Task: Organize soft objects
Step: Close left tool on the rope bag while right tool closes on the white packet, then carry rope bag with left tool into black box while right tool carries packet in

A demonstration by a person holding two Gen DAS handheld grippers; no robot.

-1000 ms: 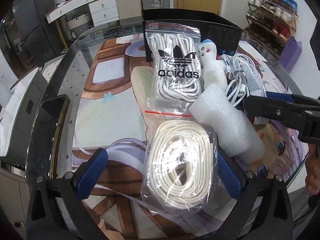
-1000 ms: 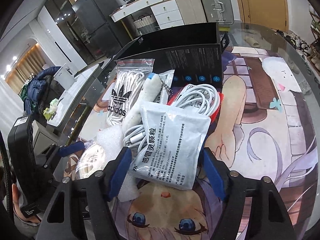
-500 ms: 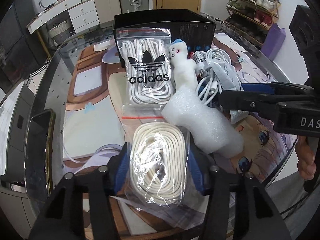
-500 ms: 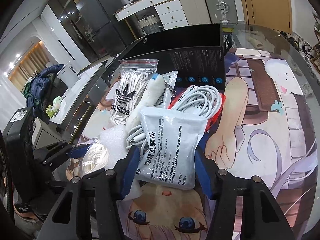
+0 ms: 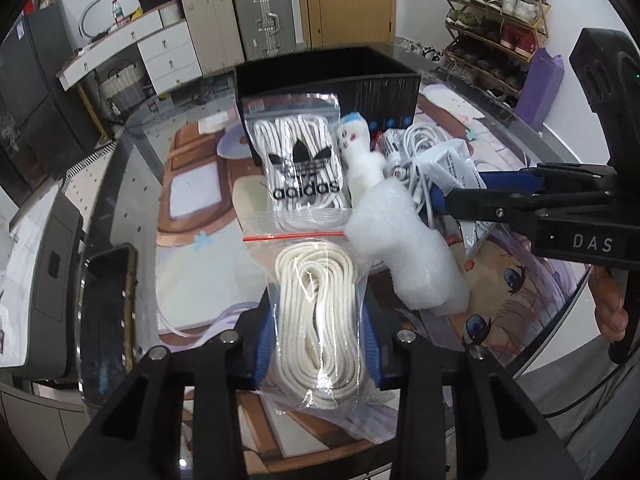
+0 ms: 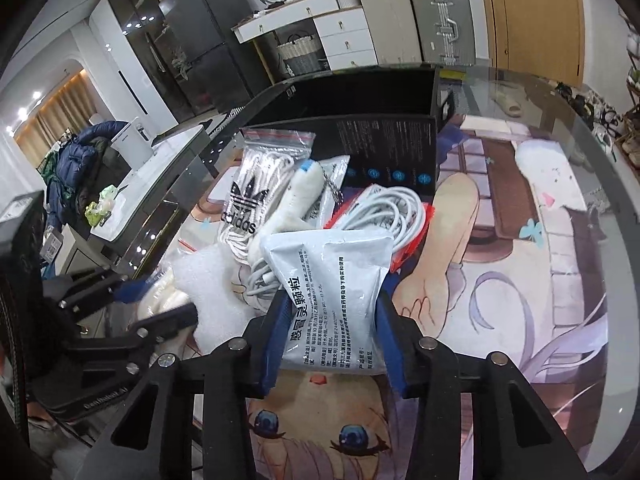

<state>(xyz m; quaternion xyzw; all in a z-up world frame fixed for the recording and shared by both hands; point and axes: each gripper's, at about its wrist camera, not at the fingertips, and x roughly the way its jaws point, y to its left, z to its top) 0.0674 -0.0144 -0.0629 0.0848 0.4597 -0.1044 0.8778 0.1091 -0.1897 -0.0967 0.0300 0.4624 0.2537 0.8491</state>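
Observation:
My left gripper (image 5: 318, 344) is shut on a clear bag of cream rope (image 5: 316, 312), lifted off the table. My right gripper (image 6: 330, 332) is shut on a white medicine pouch (image 6: 332, 280) and also shows in the left wrist view (image 5: 452, 196). Between them lie a white foam piece (image 5: 404, 248), a white plush doll (image 5: 362, 156), an adidas bag of white laces (image 5: 300, 168) and a coil of white cable (image 6: 388, 212). An open black box (image 5: 328, 80) stands behind them.
The glass table (image 6: 560, 140) has an anime mat under it. A dark phone (image 5: 104, 320) lies at the table's left edge. A printer (image 5: 36, 280) stands left of the table. Suitcases, drawers and a shoe rack stand beyond.
Both grippers closed from open onto their items. The left one squeezed the rope bag and lifted it. The right one closed on the pouch and raised it slightly.

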